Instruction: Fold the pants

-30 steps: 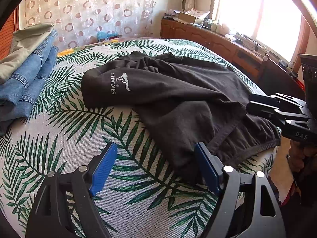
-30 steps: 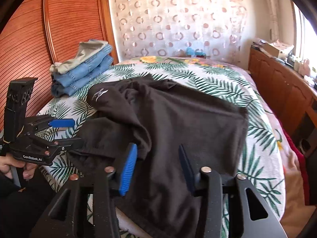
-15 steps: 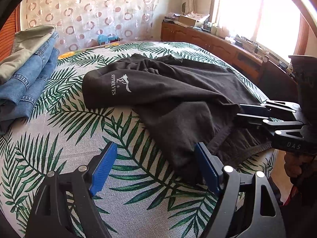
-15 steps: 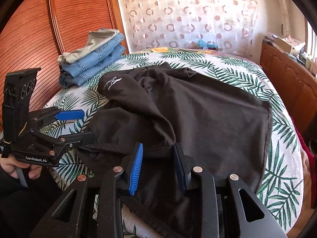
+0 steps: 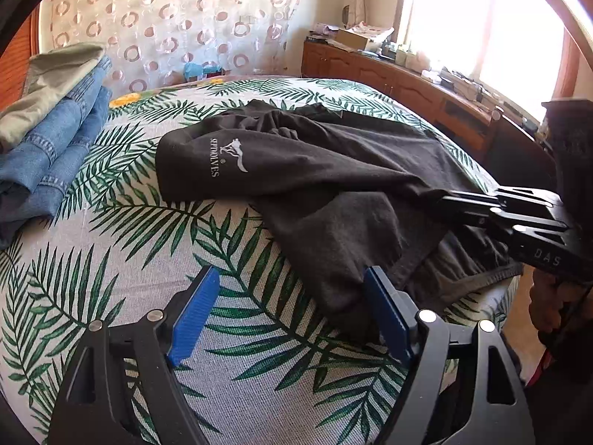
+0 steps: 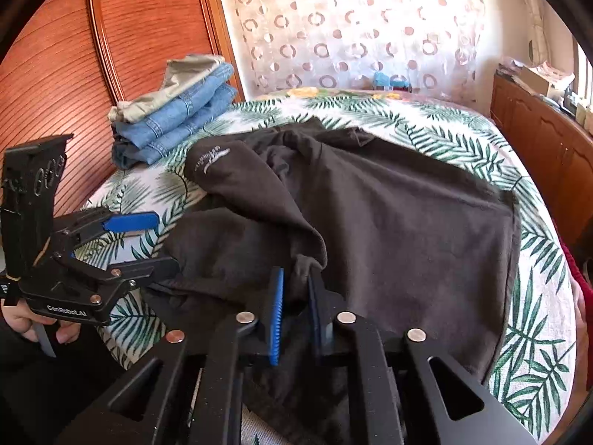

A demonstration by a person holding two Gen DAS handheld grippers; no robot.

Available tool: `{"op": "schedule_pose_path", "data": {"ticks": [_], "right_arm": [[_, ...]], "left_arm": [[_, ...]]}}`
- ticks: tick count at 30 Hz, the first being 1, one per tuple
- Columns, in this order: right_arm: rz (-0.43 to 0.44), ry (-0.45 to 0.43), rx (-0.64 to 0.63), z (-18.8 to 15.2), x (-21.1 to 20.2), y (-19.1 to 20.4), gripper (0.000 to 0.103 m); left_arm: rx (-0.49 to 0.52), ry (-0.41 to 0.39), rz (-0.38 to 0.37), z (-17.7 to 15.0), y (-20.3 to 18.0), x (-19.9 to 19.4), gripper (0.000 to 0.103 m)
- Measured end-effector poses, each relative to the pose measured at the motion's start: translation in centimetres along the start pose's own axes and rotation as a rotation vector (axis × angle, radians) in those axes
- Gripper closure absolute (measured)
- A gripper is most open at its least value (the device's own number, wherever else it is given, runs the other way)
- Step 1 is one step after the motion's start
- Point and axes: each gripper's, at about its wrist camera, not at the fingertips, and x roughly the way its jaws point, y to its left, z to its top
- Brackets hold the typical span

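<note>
Rumpled black cotton pants [image 5: 333, 170] with white logo on leaf-print bed [image 5: 122, 259], right claw [image 6: 294, 289] just closed, pinching a fold, left claw [image 5: 292, 311] spread

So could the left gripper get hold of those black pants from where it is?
Probably yes. The left gripper is open over the bedspread, and the near edge of the black pants lies just by its right-hand finger, with nothing between. The right gripper has just closed on a fold further along, well clear.
</note>
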Motion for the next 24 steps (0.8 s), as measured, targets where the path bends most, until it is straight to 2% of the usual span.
{"op": "schedule_pose_path", "data": {"ticks": [8, 24], "right_arm": [[-0.038, -0.116, -0.035, -0.4, -4.0, 1.1, 0.097], [-0.095, -0.196, -0.015, -3.4, -10.7, 0.2, 0.097]], "left_arm": [[-0.015, -0.064, -0.001, 0.7, -0.3, -1.8, 0.022], [0.020, -0.085, -0.036, 1.5, -2.0, -2.2, 0.022]]}}
